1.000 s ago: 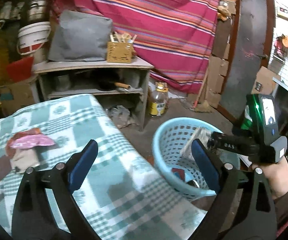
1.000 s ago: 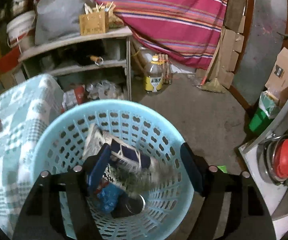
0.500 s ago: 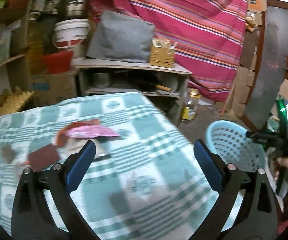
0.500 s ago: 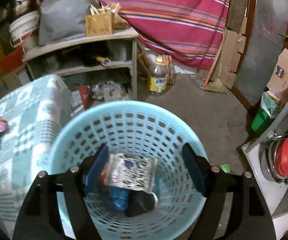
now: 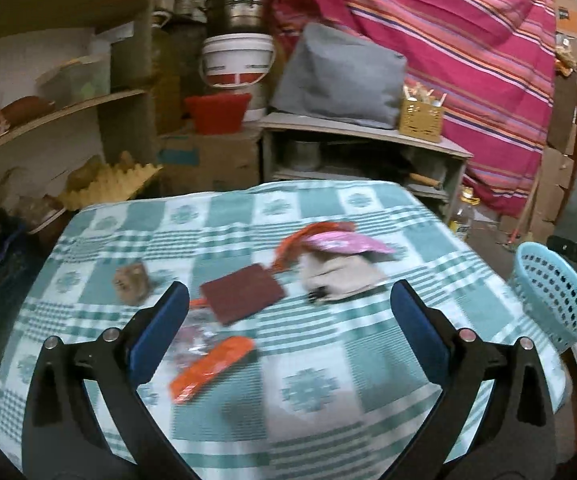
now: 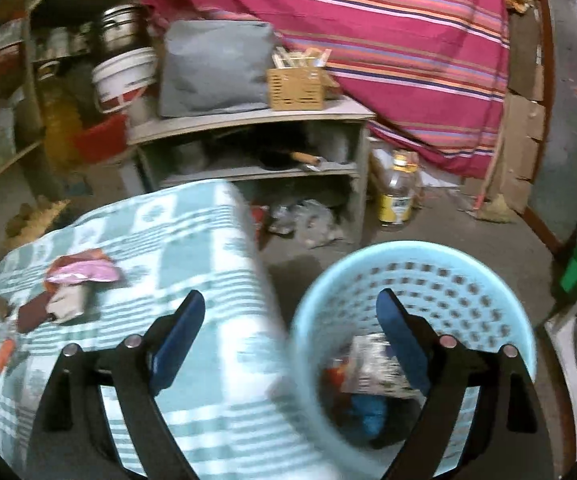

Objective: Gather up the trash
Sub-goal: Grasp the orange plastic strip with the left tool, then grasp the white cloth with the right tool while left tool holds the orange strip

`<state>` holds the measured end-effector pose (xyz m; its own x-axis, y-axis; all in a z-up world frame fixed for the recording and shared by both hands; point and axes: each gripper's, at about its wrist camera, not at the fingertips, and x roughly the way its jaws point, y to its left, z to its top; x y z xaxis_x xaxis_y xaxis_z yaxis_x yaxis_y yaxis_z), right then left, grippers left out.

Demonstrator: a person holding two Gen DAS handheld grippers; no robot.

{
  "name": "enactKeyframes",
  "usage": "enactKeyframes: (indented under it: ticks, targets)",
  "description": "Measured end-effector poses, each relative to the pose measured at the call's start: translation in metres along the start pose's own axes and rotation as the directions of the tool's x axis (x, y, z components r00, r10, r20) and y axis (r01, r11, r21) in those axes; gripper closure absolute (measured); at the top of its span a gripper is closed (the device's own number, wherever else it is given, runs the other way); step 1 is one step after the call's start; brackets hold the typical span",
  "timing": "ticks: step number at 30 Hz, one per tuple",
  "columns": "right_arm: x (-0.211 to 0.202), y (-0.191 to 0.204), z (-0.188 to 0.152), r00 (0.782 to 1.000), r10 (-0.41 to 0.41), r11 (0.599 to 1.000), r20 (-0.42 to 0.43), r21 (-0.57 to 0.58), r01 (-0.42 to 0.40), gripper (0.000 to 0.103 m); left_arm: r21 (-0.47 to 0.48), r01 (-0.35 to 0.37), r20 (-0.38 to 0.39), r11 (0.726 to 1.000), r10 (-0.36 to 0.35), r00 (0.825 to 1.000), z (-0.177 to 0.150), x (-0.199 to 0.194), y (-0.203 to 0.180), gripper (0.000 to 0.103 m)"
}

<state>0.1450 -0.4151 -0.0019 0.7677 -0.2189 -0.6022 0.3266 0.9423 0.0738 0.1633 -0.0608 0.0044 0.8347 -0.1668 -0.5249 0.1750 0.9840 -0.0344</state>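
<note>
A light blue basket (image 6: 412, 272) stands on the floor right of the table and holds a silver printed wrapper (image 6: 372, 364) and other trash; its rim shows in the left wrist view (image 5: 552, 284). On the green checked tablecloth (image 5: 308, 384) lie a pink wrapper (image 5: 344, 243), a beige crumpled packet (image 5: 340, 276), a dark red flat piece (image 5: 242, 294), an orange wrapper (image 5: 212, 364) and a brown scrap (image 5: 130, 280). My left gripper (image 5: 288, 320) is open and empty above the table. My right gripper (image 6: 292, 332) is open and empty, over the table edge and basket rim.
A grey shelf unit (image 6: 256, 120) with a cushion (image 5: 340, 76) and wicker box (image 6: 296, 88) stands behind the table. A plastic bottle (image 6: 398, 196) stands on the floor. Buckets and a pot (image 5: 240, 56) are stacked at the back left. A striped cloth (image 5: 448, 40) hangs behind.
The silver wrapper dropped from my right gripper into the basket. My right gripper has moved left toward the table. My left gripper has swung left from the basket to above the trash on the table.
</note>
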Motion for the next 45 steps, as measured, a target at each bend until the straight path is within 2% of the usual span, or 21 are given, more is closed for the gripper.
enactKeyframes:
  ticks: [9, 14, 22, 25, 28, 30, 34, 35, 36, 40, 45]
  targets:
    - [0.017, 0.083, -0.013, 0.998, 0.059, 0.993, -0.034, -0.104, -0.062, 0.017, -0.034, -0.058, -0.078, 0.998, 0.055, 0.995, -0.025, 0.017, 0.051, 0.006]
    - [0.024, 0.112, -0.016, 0.995, 0.082, 0.988, -0.053, -0.125, -0.088, 0.017, -0.043, -0.053, -0.102, 0.998, 0.049, 0.994, -0.031, 0.020, 0.068, 0.006]
    - [0.038, 0.139, -0.022, 0.989, 0.113, 0.984, -0.100, -0.130, -0.125, 0.017, -0.043, 0.010, -0.214, 0.999, -0.019, 0.977, -0.047, 0.046, 0.071, 0.006]
    - [0.043, 0.145, -0.022, 0.987, 0.116, 0.983, -0.112, -0.128, -0.130, 0.017, -0.002, 0.000, -0.222, 1.000, 0.000, 0.975, -0.049, 0.052, 0.064, 0.007]
    - [0.048, 0.152, -0.024, 0.984, 0.125, 0.982, -0.130, -0.127, -0.141, 0.017, 0.023, 0.009, -0.237, 1.000, -0.004, 0.972, -0.050, 0.060, 0.060, 0.023]
    - [0.051, 0.158, -0.025, 0.982, 0.129, 0.980, -0.137, -0.132, -0.147, 0.017, 0.030, 0.026, -0.250, 0.999, -0.018, 0.968, -0.051, 0.067, 0.060, 0.042]
    - [0.053, 0.171, -0.029, 0.980, 0.135, 0.974, -0.147, -0.160, -0.158, 0.017, 0.022, 0.049, -0.261, 0.999, -0.042, 0.964, -0.050, 0.074, 0.063, 0.065]
    - [0.053, 0.175, -0.030, 0.979, 0.140, 0.972, -0.149, -0.166, -0.164, 0.017, 0.025, 0.052, -0.259, 0.998, -0.043, 0.965, -0.049, 0.073, 0.064, 0.081]
    - [0.053, 0.177, -0.030, 0.978, 0.146, 0.971, -0.152, -0.169, -0.171, 0.017, 0.029, 0.057, -0.258, 0.998, -0.047, 0.965, -0.049, 0.072, 0.064, 0.088]
    - [0.052, 0.188, -0.033, 0.976, 0.155, 0.964, -0.155, -0.191, -0.184, 0.017, 0.045, 0.056, -0.208, 0.997, -0.045, 0.977, -0.044, 0.059, 0.067, 0.095]
    - [0.054, 0.205, -0.040, 0.972, 0.166, 0.952, -0.169, -0.232, -0.203, 0.017, 0.045, 0.027, -0.134, 0.999, -0.021, 0.991, -0.033, 0.037, 0.075, 0.095]
